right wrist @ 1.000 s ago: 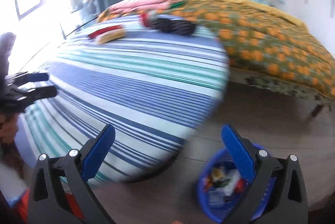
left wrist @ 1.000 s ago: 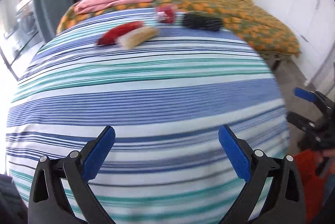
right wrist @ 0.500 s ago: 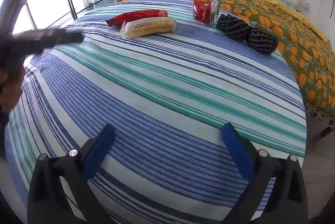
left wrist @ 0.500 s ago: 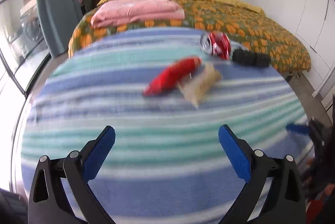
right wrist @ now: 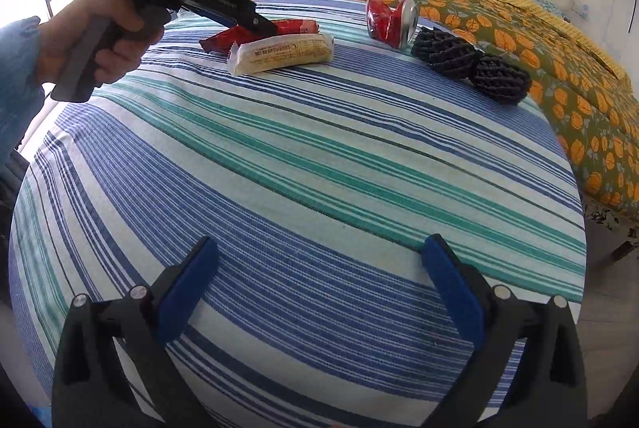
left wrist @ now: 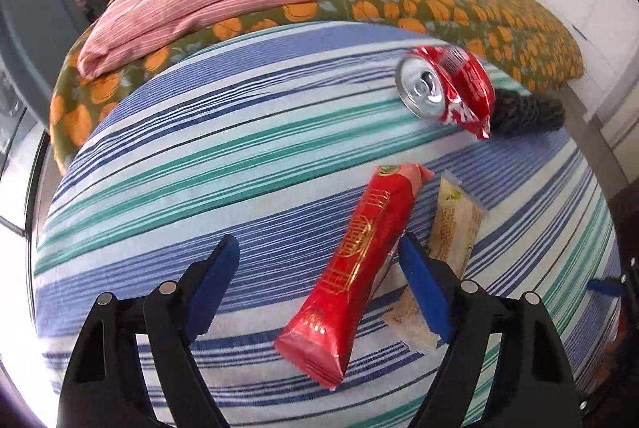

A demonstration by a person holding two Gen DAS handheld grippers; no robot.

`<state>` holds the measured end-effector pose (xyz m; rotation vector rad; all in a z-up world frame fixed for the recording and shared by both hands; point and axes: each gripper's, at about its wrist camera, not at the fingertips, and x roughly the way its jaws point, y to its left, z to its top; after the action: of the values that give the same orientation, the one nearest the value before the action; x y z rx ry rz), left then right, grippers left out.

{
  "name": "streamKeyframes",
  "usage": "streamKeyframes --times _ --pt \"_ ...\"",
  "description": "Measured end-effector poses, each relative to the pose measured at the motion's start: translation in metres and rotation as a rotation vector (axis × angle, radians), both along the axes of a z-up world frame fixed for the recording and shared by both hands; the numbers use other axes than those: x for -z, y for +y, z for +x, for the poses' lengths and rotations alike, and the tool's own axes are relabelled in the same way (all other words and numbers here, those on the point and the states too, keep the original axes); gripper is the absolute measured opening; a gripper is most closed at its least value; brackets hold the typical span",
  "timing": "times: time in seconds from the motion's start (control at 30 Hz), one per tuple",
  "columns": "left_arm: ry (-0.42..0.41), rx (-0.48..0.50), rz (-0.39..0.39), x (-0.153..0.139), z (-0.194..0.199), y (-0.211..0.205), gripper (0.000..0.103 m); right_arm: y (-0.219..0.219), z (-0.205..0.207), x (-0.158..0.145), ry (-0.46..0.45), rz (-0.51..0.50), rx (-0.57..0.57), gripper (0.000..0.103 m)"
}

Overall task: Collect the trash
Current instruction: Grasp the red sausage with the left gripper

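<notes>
Here, left claw (left wrist: 319, 264) angled down, closing around red wrapper (left wrist: 355, 264).

Glossy red foil wrapper (left wrist: 359, 260), shiny crushed metal can (left wrist: 443, 88), matt woven striped cloth (right wrist: 319, 164)

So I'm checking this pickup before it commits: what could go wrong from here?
The left gripper is closing around the red wrapper, but its right finger sits over the beige wrapper lying alongside, so it may pinch both or drag one. The slick wrapper could also slip out.
</notes>
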<state>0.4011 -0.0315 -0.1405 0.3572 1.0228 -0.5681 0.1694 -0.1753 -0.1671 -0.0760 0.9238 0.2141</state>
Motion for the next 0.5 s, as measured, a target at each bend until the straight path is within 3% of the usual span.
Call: streamKeyframes --times 0.1,0.17,0.2,0.23,0.33,0.5 --pt "0.035 0.03 -0.014 0.004 0.001 -0.005 0.061 0.0 0.0 0.0 0.0 0.0 -0.001 0.098" --pt "0.061 0.059 -0.039 0.004 -0.001 -0.007 0.033 0.0 0.0 0.0 0.0 0.0 -0.001 0.098" --pt "0.062 0.069 -0.05 0.002 -0.005 -0.008 0.029 0.0 0.0 0.0 0.0 0.0 -0.001 0.098" --pt "0.057 0.069 -0.05 0.001 -0.007 -0.009 0.018 0.0 0.0 0.0 0.0 0.0 -0.001 0.098" --pt "0.029 0.001 -0.05 -0.005 -0.013 0.0 0.013 0.0 0.0 0.0 0.0 0.0 -0.001 0.098" --pt "0.0 -0.234 -0.078 -0.019 -0.044 0.054 0.013 0.0 0.0 0.0 0.0 0.0 -0.001 0.098"
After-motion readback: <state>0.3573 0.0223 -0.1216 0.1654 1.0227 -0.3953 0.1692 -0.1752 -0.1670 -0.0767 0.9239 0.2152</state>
